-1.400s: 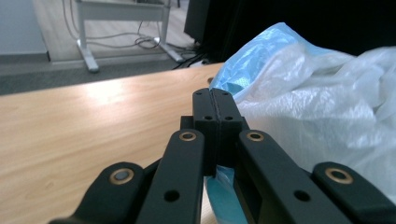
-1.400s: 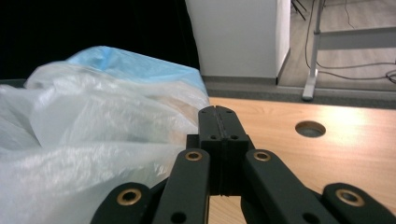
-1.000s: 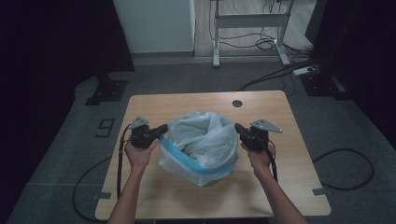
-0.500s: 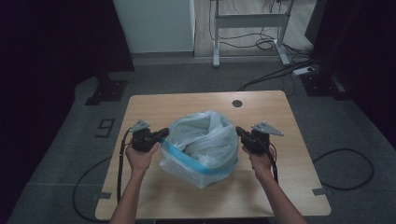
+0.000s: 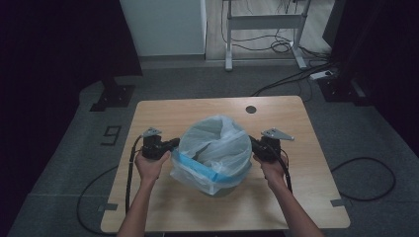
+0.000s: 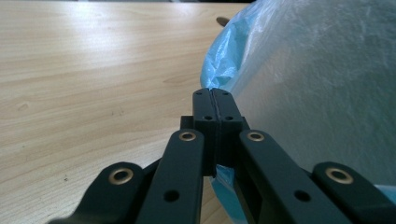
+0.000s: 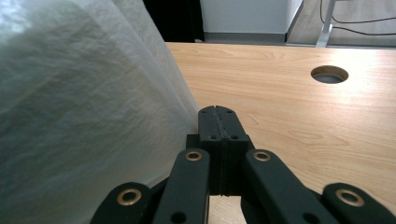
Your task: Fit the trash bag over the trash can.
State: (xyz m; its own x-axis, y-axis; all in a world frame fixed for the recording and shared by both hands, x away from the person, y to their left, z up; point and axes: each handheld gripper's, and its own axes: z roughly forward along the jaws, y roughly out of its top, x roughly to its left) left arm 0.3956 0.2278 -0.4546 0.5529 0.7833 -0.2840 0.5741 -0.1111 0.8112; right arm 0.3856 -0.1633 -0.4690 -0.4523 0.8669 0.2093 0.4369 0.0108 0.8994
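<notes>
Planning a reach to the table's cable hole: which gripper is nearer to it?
Right. The right gripper sits at the bag's right side, just in front of the cable hole; the left gripper is across the bag, farther away.

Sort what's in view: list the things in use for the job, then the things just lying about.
In use:
left gripper
right gripper
plastic bag on a bin
table

Lying about:
power strip on the floor
desk frame behind
floor cables
</notes>
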